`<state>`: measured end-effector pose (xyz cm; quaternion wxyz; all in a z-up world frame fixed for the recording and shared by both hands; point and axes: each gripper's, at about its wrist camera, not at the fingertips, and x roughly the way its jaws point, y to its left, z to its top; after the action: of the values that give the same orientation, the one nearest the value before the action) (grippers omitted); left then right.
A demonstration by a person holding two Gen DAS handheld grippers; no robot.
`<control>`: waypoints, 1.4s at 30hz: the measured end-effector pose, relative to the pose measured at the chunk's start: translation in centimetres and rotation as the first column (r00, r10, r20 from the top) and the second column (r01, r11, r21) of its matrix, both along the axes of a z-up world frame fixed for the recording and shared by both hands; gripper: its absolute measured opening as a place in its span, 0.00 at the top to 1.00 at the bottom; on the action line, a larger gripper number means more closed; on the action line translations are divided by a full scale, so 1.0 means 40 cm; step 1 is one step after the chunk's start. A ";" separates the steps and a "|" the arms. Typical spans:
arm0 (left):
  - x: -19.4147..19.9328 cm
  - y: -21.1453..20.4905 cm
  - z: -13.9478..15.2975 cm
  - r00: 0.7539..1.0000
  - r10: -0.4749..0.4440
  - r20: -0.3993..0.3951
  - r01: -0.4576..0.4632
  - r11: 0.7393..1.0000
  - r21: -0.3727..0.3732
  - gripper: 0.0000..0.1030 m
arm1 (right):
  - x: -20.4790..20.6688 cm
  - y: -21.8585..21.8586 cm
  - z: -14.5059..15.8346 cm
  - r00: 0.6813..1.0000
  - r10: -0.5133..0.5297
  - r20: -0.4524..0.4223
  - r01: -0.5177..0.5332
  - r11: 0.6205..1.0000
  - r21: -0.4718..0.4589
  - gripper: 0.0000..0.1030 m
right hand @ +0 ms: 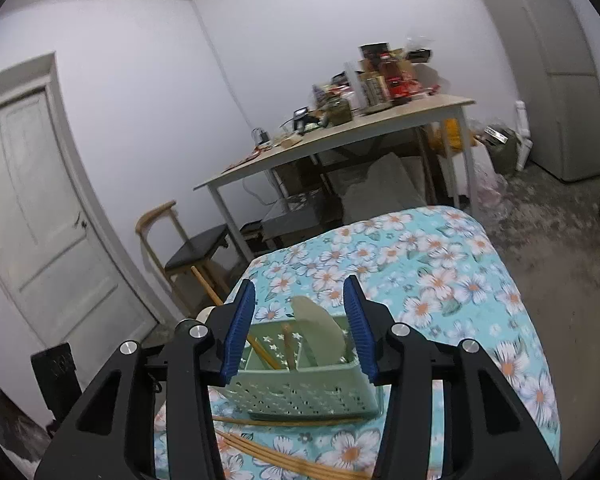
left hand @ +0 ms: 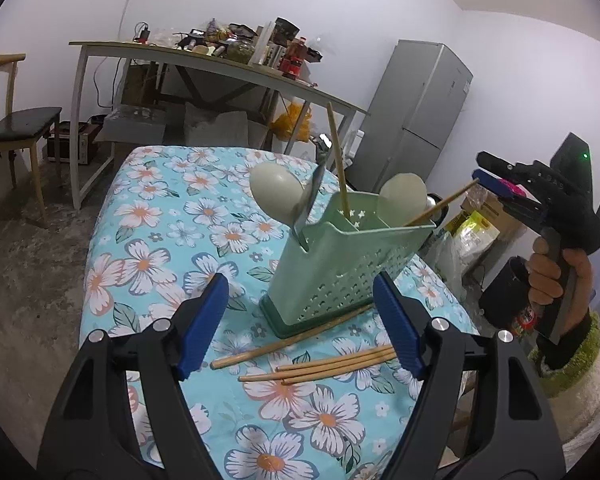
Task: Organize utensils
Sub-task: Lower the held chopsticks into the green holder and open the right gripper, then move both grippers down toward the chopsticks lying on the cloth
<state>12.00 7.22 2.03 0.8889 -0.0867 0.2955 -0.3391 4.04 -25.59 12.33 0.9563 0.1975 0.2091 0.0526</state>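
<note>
The left hand-held gripper [left hand: 300, 320] hangs with its jaws spread wide and nothing between them, low over the floral-clothed bench [left hand: 148, 216]; loose chopsticks [left hand: 320, 366] lie on the cloth just ahead of it, one against the base of the green perforated utensil holder [left hand: 332, 264]; that holder stands upright, carrying two pale spoons [left hand: 276, 196], a knife and two chopsticks; the right hand-held gripper [right hand: 300, 324] hovers above the holder, jaws parted and empty.

We are seeing matt wooden chopsticks [left hand: 320, 368], a perforated green plastic holder [left hand: 332, 264], and a floral cloth [left hand: 148, 216] covering the worktop.
</note>
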 end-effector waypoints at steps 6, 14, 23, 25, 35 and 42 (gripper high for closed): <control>0.004 -0.019 -0.011 1.000 -0.010 -0.028 0.011 0.999 0.030 0.31 | -0.082 -0.020 -0.024 0.997 -0.069 0.020 0.068 0.997 0.046 0.44; -0.012 -0.042 -0.011 0.999 0.000 -0.040 0.002 0.998 0.060 0.31 | -0.135 -0.024 -0.086 0.996 -0.073 -0.055 0.076 0.996 0.051 0.34; -0.021 -0.071 -0.029 0.999 0.006 -0.047 -0.001 0.994 0.111 0.31 | -0.147 -0.039 -0.212 0.978 -0.015 -0.208 0.043 0.990 0.132 0.34; -0.024 -0.078 -0.035 0.999 0.009 -0.042 -0.003 0.992 0.130 0.29 | -0.153 -0.059 -0.248 0.966 -0.009 -0.258 0.053 0.986 0.161 0.34; -0.017 -0.084 -0.100 0.998 0.007 -0.056 0.004 0.983 0.184 0.25 | -0.160 -0.041 -0.422 0.899 0.100 -0.426 0.038 0.952 0.304 0.37; -0.007 -0.088 -0.129 0.997 -0.003 -0.079 0.017 0.984 0.180 0.25 | -0.123 -0.047 -0.504 0.867 0.120 -0.483 0.121 0.890 0.439 0.54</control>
<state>11.74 3.70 -3.13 0.8792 -0.0176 0.3600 -0.3117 -0.89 -27.46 -7.82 0.7965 0.4226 0.4299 0.0473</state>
